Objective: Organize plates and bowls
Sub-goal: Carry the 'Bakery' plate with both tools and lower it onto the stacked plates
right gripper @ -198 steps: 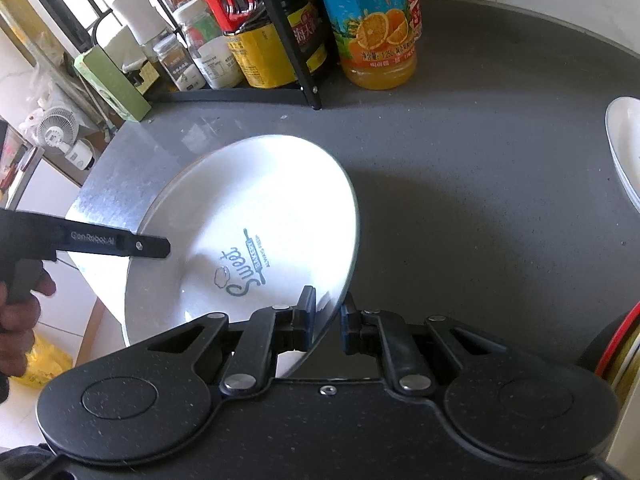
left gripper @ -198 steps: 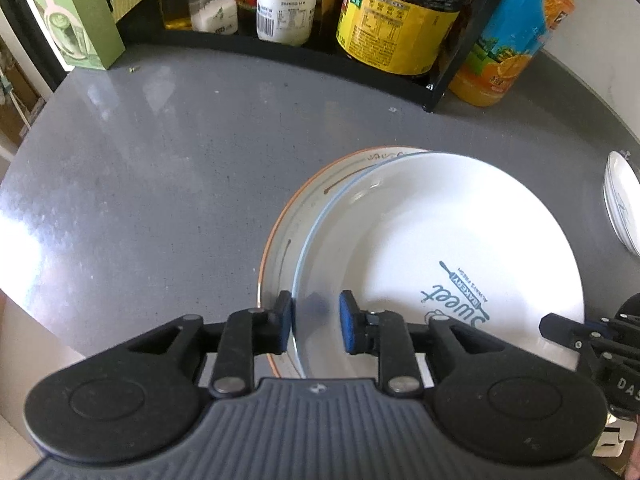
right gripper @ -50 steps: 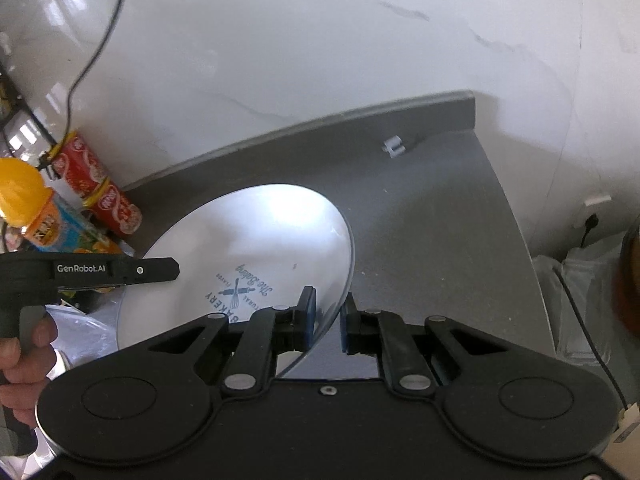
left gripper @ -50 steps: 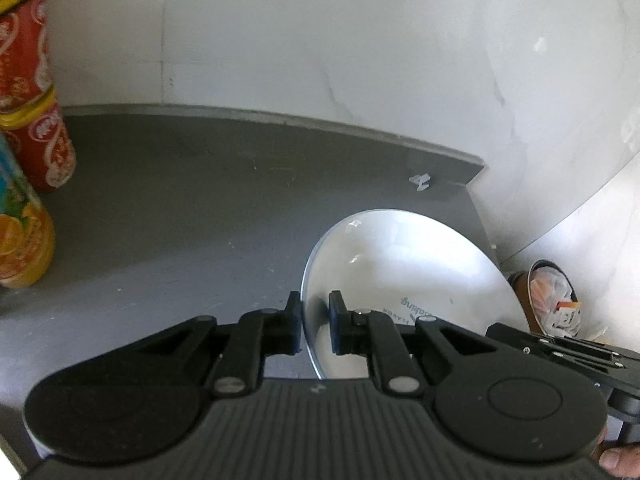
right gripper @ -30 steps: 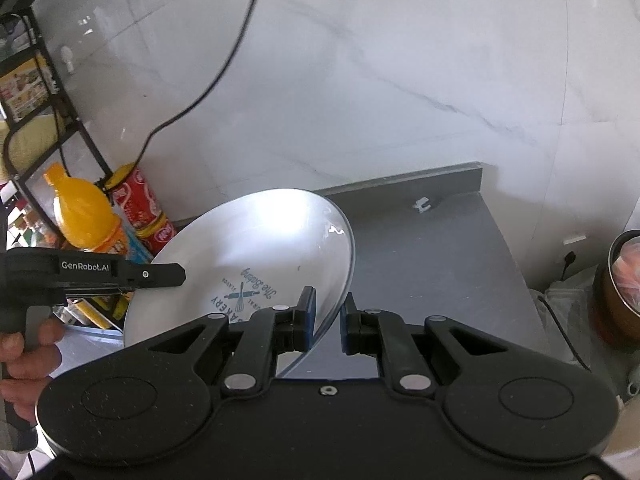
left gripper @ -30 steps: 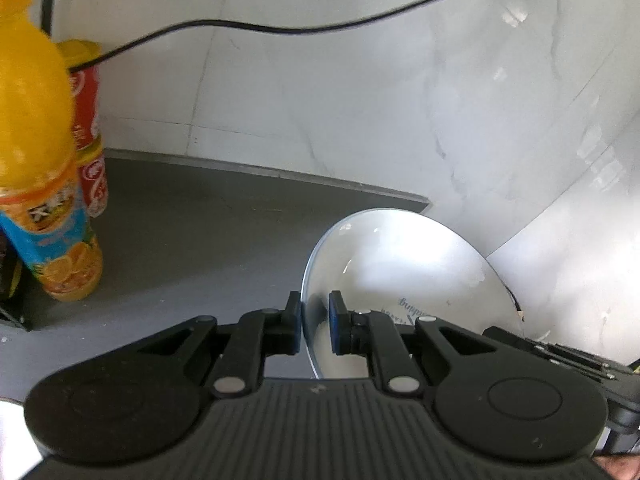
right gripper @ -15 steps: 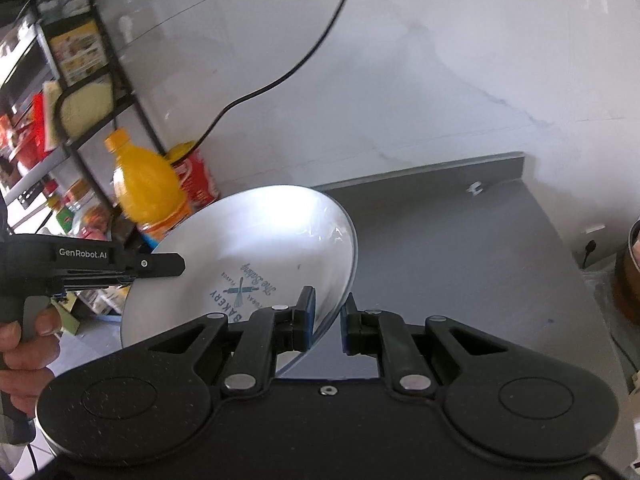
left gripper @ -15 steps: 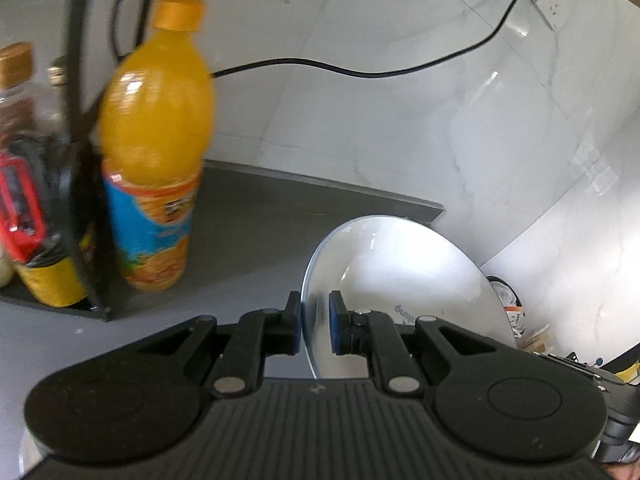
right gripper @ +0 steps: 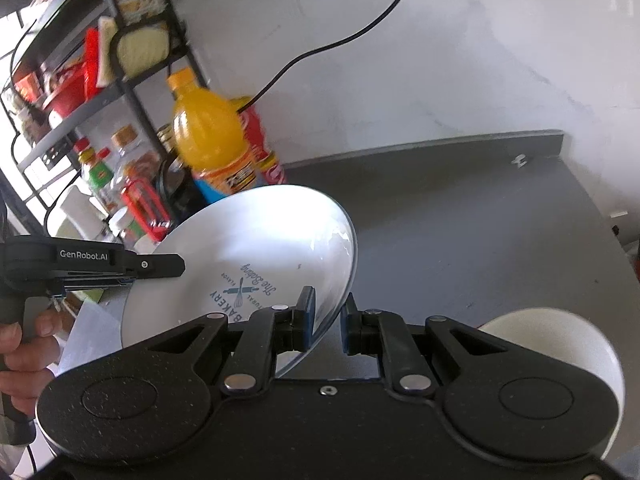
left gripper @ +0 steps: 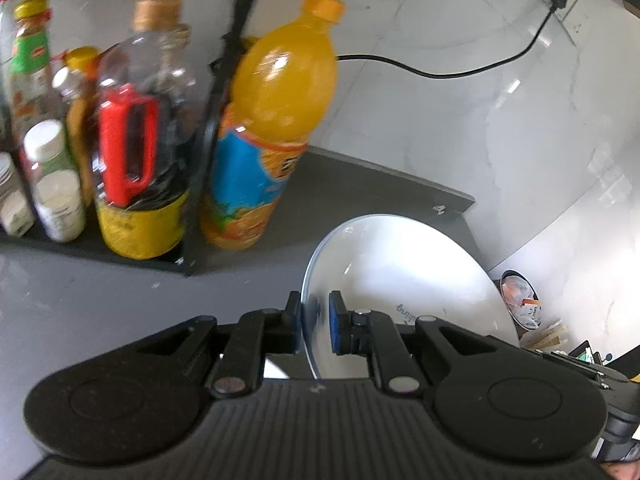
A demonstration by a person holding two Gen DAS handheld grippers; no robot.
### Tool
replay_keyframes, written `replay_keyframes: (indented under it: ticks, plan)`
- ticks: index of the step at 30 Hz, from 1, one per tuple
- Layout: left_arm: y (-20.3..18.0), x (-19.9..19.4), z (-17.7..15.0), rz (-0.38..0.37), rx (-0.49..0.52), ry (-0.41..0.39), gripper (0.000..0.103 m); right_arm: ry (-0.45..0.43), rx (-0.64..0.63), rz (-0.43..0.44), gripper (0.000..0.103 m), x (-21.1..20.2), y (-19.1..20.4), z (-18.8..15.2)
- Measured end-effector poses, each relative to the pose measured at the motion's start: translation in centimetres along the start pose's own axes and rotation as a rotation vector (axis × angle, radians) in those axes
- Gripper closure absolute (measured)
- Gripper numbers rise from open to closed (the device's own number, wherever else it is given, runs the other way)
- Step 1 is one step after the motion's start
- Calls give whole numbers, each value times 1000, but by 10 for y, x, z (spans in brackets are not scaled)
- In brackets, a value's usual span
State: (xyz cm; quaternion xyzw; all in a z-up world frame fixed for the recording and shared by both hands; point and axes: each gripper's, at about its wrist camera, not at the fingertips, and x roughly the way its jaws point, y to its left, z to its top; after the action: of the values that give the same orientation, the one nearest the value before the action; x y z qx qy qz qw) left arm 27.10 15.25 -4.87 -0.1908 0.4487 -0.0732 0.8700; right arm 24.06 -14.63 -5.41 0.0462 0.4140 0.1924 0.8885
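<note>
A white plate (left gripper: 404,276) with a blue bakery print (right gripper: 248,280) hangs tilted in the air above the grey counter (right gripper: 460,232). Both grippers hold it. My left gripper (left gripper: 316,316) is shut on the plate's left rim. My right gripper (right gripper: 326,316) is shut on the opposite rim. In the right wrist view the left gripper (right gripper: 160,270) reaches in from the left edge, held by a hand (right gripper: 24,344). The plate's underside is hidden.
A black rack (left gripper: 200,184) with bottles stands on the counter's left, a soy sauce jug (left gripper: 132,160) inside it. An orange juice bottle (left gripper: 280,112) stands beside the rack. A white bowl (right gripper: 560,340) sits low on the right. A waste bin (left gripper: 520,300) stands beyond the counter's end.
Both views have swung left, from the counter's bare right corner to the rack and bottles. The plate stays gripped on both rims. The white bowl has come into the right wrist view.
</note>
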Motion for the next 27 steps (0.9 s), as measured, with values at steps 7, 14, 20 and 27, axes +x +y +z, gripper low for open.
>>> replay_keyframes:
  ticks: [7,14,20,27]
  plan:
    - [26,-9,-15,24,-20,15,91,35,-16,9,90,7,20,-17]
    - [46,-11,-33,41,-40,35,91,87,-28,6,90,21,36,-33]
    - [65,-11,-49,65,-69,59,91,134,-58,6,89,31,49,-47]
    - [89,-10,-70,97,-126,79,91,195,-92,23,89,44,63,-63]
